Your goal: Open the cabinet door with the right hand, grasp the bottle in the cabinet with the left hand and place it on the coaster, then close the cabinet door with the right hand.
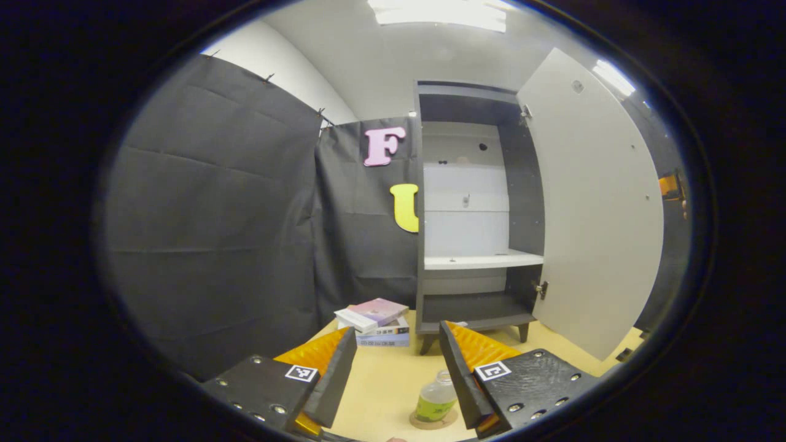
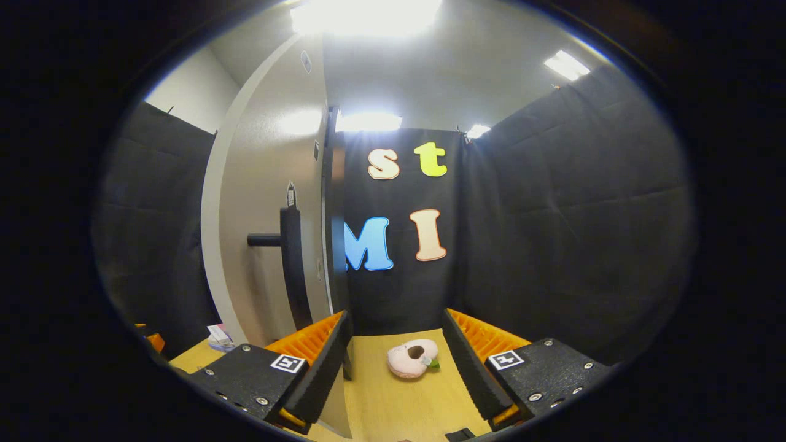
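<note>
In the left gripper view a clear bottle (image 1: pixel 437 398) with a green label stands upright on a round cork coaster (image 1: pixel 430 422) on the tan table. My left gripper (image 1: pixel 398 334) is open above it. The bottle sits low between the fingers, partly hidden by the right-hand one, and neither finger presses on it. The dark cabinet (image 1: pixel 473 307) stands open with bare shelves, its pale door (image 1: pixel 589 209) swung out to the right. In the right gripper view my right gripper (image 2: pixel 396 316) is open beside the door's outer face (image 2: pixel 264 202), right of its black handle (image 2: pixel 288 258) and not touching it.
A stack of books (image 1: pixel 377 322) lies left of the cabinet's foot. A pink plush toy (image 2: pixel 412 358) lies on the table (image 2: pixel 393 399) ahead of the right gripper. Black cloth walls close in the booth. An orange bit of the other gripper (image 1: pixel 670 186) shows past the door's edge.
</note>
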`<act>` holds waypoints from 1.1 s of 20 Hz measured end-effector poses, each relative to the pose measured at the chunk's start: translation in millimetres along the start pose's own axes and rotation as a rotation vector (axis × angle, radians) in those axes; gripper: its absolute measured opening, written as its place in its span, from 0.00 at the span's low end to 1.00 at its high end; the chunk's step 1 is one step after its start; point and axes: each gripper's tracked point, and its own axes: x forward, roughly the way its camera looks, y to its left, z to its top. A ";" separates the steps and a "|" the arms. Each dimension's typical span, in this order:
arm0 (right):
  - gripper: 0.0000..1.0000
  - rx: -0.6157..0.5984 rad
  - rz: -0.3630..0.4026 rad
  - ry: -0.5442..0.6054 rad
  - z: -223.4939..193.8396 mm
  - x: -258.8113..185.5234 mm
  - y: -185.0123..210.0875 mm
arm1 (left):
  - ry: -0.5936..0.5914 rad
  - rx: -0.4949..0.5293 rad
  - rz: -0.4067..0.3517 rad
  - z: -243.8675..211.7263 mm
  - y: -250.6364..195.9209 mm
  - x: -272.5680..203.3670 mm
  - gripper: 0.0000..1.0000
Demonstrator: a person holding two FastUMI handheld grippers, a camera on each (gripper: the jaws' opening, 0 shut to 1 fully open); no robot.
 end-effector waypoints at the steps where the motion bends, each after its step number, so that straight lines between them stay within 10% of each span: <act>1: 0.92 -0.009 -0.007 0.005 -0.5 0.2 2.7 | 0.003 -0.002 -0.003 -1.7 5.8 0.3 0.73; 22: 0.91 -0.042 0.092 -0.010 1.0 -17.5 151.8 | 0.029 -0.018 -0.014 -24.7 118.5 13.5 0.73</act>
